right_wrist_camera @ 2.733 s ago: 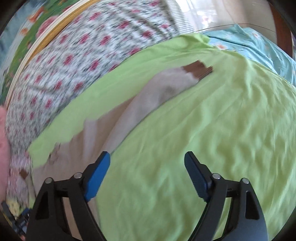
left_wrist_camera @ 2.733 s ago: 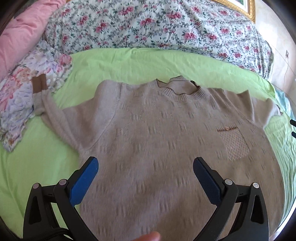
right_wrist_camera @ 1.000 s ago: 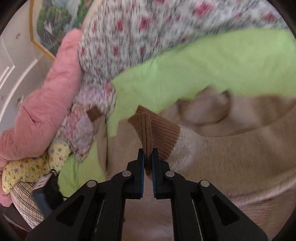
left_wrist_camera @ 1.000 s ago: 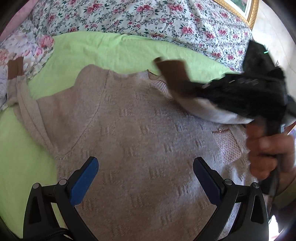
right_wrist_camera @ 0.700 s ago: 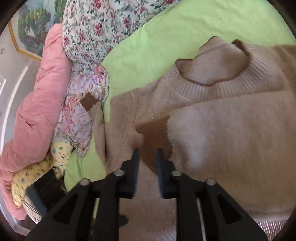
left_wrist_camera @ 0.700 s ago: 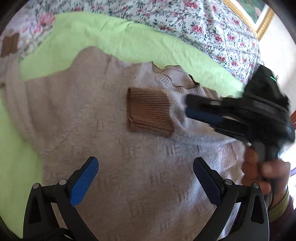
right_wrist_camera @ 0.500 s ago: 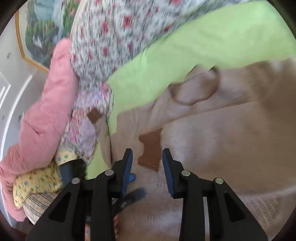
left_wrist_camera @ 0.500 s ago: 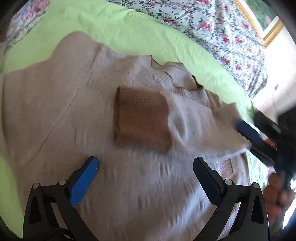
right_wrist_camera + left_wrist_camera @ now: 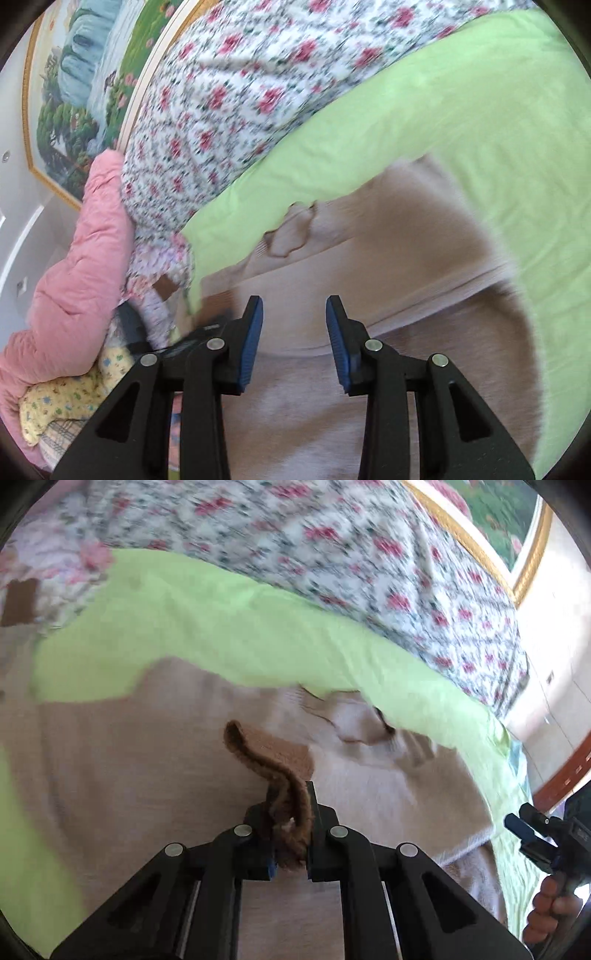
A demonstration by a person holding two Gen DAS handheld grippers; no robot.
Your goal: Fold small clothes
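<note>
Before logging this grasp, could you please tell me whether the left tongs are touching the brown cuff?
Touching. The left wrist view shows the left tongs shut on the cuff, which bunches between both fingers.

beige sweater (image 9: 122, 775) lies flat, brown cuff (image 9: 273, 760) folded onto chest.

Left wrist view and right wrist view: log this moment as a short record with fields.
garment: beige sweater lying flat on the green sheet
left gripper: fingers shut on the brown cuff, which is folded over the sweater's chest
right gripper: fingers open, holding nothing, above the sweater
other cuff: at the far left edge by the floral cloth
backdrop: floral quilt, pink quilt
</note>
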